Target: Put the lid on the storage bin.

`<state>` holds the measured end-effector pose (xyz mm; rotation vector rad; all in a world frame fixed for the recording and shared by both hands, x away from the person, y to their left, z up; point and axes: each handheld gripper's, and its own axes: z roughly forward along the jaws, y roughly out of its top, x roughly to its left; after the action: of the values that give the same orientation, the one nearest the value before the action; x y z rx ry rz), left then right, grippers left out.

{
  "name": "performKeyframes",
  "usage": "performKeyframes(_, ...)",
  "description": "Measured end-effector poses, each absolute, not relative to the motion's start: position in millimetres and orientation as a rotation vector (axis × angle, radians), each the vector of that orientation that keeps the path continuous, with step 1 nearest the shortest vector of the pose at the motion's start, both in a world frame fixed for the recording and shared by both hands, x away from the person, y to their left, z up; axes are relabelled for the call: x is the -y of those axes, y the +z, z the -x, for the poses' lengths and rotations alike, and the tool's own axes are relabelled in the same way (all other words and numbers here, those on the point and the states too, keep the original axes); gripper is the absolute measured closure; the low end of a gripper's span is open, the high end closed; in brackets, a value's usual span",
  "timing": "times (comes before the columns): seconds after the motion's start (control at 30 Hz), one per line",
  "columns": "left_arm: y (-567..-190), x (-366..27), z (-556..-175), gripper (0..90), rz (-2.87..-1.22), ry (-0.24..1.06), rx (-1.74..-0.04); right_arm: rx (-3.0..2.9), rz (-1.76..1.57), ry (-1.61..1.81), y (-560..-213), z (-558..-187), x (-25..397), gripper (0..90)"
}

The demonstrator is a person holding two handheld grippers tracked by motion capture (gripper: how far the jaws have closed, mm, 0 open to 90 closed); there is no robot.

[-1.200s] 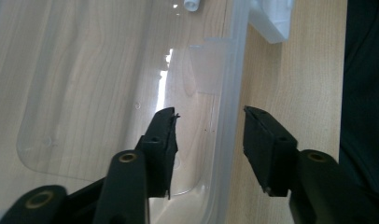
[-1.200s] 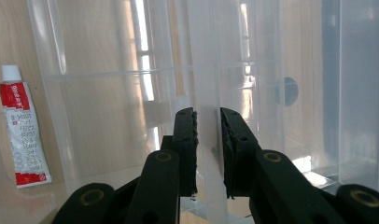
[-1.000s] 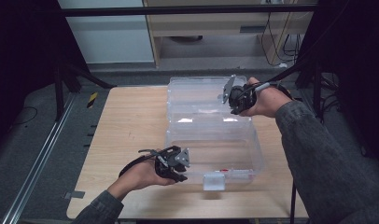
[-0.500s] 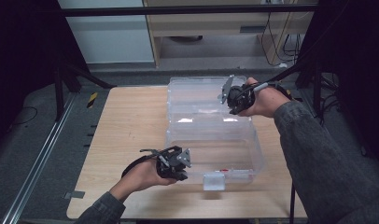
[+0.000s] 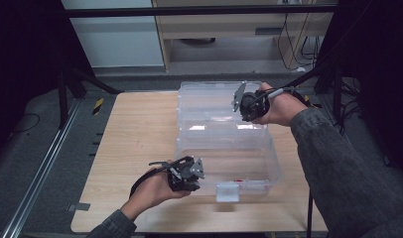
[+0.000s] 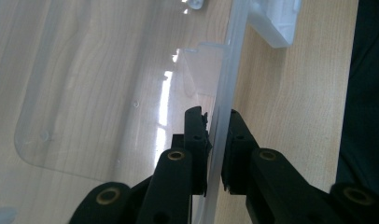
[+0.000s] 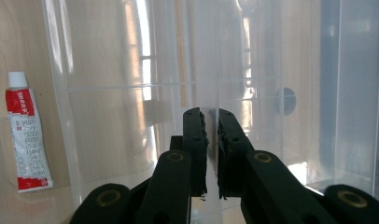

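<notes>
A clear plastic storage box point(image 5: 269, 163) stands on the wooden table, its hinged lid point(image 5: 204, 99) open toward the far side. My left gripper point(image 5: 192, 173) is shut on the box's near left wall point(image 6: 229, 70), one jaw inside and one outside. My right gripper point(image 5: 239, 99) is shut on the lid's thin edge point(image 7: 211, 70) at the far right. A red and white tube point(image 7: 26, 133) lies on the box floor, seen through the clear plastic; it shows as a red spot point(image 5: 239, 181) near the front wall.
The box's white latch point(image 5: 227, 192) hangs at its front, close to the table's near edge; it is also in the left gripper view point(image 6: 276, 23). Bare wooden table point(image 5: 135, 134) stretches left of the box. A metal frame and cables stand beyond the far edge.
My right gripper has shifted slightly to the left with the lid edge in it. The left gripper has stayed on the box wall.
</notes>
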<state>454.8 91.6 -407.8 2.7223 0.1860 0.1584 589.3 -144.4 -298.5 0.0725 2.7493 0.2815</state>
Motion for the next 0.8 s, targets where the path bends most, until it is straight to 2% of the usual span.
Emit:
performKeyframes(0.5,-408,-88,-468,81.6,-2.712,0.186,-0.229,-2.738,-0.106,0.251,-297,-603,143,84.5)
performKeyframes(0.8,-410,-88,-467,81.5,-2.714,0.195,-0.238,-2.735,-0.064,0.247,-291,-587,139,86.4)
